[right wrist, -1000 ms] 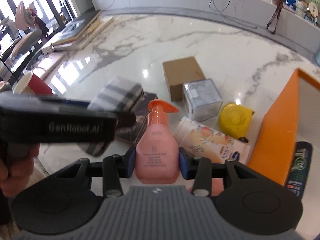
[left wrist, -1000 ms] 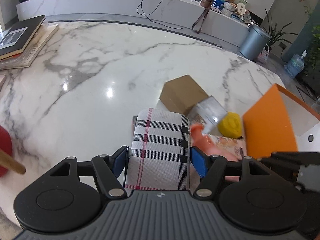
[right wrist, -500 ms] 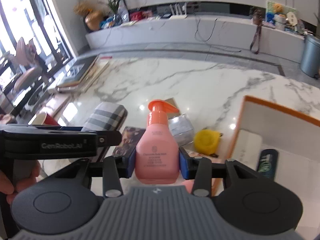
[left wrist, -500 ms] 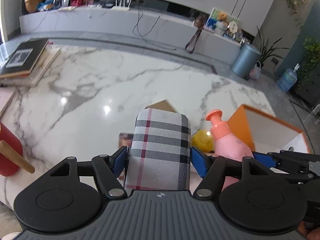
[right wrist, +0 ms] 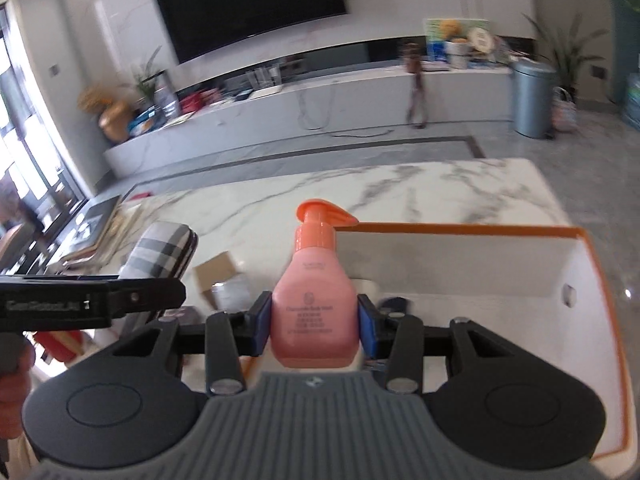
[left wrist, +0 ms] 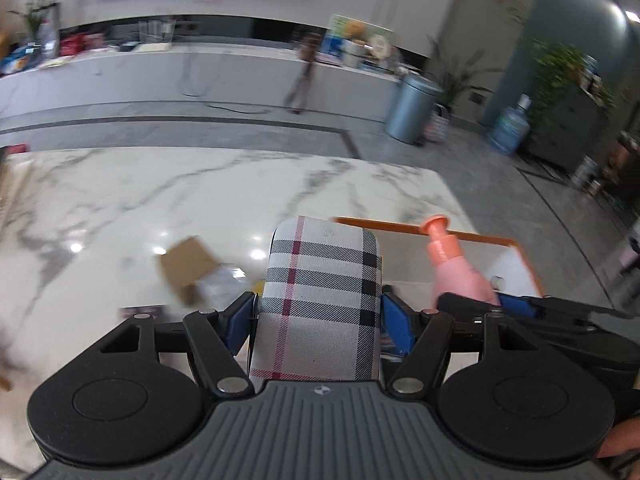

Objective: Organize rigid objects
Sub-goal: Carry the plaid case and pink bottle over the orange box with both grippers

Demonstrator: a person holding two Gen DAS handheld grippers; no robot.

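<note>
Tongs (left wrist: 318, 318) tilted down, gripping case (left wrist: 320, 292)

The left tongs (right wrist: 176, 296) bear blurred lettering, apparently "GenRobot.AI".

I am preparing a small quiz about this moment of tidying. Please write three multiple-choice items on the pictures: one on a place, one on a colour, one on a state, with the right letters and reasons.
1. Where is the pink pump bottle?
A. between the fingers of the right gripper
B. lying on the marble table
C. on the floor

2. What colour is the rim of the white bin?
A. blue
B. orange
C. green

3. How does the left gripper stand?
A. open and empty
B. shut on the plaid case
C. shut on the cardboard box

Answers:
1 A: the blue pads press on both sides of the bottle.
2 B: an orange edge runs round the white walls.
3 B: the case sits clamped between its pads, while the box lies apart on the table.
</note>
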